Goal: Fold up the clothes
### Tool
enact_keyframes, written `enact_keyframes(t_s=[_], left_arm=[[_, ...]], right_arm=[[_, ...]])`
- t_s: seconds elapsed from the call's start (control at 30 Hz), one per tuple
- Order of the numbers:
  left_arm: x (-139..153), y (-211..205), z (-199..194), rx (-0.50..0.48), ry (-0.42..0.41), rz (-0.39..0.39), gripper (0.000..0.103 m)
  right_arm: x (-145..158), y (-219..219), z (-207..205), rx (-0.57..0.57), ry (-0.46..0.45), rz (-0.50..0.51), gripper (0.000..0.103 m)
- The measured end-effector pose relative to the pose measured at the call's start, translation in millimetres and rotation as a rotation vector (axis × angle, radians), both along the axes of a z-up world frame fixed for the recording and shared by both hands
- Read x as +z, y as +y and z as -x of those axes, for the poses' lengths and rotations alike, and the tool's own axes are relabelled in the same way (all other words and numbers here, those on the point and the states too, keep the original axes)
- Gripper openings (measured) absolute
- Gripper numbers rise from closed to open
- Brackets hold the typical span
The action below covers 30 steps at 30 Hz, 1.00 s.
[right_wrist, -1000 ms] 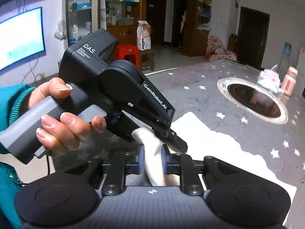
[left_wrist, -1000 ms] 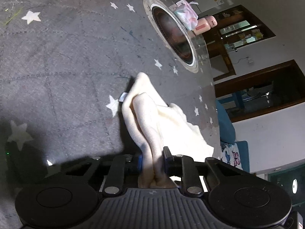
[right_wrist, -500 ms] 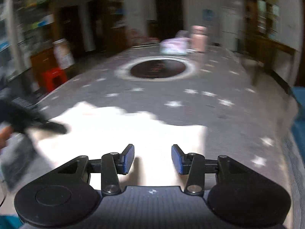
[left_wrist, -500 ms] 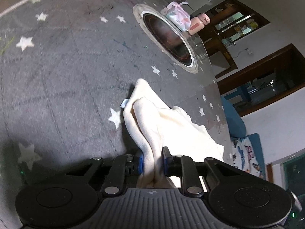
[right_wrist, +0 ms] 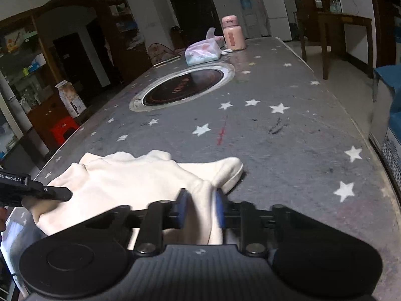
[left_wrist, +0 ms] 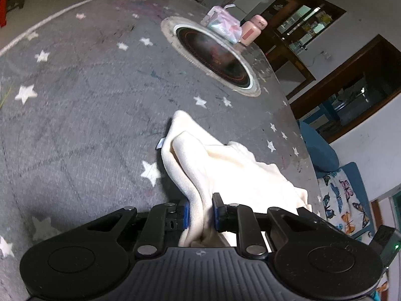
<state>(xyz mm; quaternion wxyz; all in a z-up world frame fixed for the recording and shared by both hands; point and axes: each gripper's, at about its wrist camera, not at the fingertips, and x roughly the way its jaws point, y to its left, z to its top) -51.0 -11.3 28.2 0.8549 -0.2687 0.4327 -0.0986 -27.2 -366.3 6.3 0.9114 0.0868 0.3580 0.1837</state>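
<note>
Right now my left hand-held gripper [left_wrist: 200, 210] is clamped on a bunched fold of the cream garment [left_wrist: 225, 170], its blue pads pressed into the cloth. My right hand-held gripper [right_wrist: 199, 208] has cloth between its pads too; the picture is blurred there, but I judge it closed on another gathered edge. Just beyond, the garment lies rumpled on the near end of the worktop [right_wrist: 288, 150], part lifted, part resting, one rounded end trailing to the right. It looks soft, light and limp, so I expect it to sag and slide wherever it is not held; edges and corners are the places to pinch, not the middle. Farther off sit a round inset burner [right_wrist: 184, 86], a tissue pack [right_wrist: 203, 51] and a pink bottle [right_wrist: 233, 35].
</note>
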Motion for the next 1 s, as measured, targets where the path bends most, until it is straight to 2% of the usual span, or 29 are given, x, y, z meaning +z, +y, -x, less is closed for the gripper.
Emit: enact_keyframes(t_s=[0.1, 0.33, 0.53, 0.67, 0.83, 1.0], left_arm=[[13, -7, -2, -0.034, -0.042, -0.022, 0.017], [44, -38, -18, -0.123, -0.126, -0.05, 0.017], [63, -86, -41, -0.201, -0.18, -0.059, 0.017], [66, -112, -56, -0.22, -0.204, -0.069, 0.017], [65, -135, -68, -0.244, -0.205, -0.063, 0.017], [51, -148, -78, -0.248, -0.176, -0.081, 0.017]], right_arm=[[16, -4, 6, -0.003, -0.038, 0.004, 0.009], [53, -12, 19, -0.011, -0.127, 0.014, 0.008], [86, -40, 16, -0.071, -0.202, 0.086, 0.008], [100, -60, 9, -0.118, -0.234, 0.16, 0.008], [102, -77, -2, -0.153, -0.242, 0.193, 0.008], [89, -89, -13, -0.178, -0.227, 0.194, 0.008]])
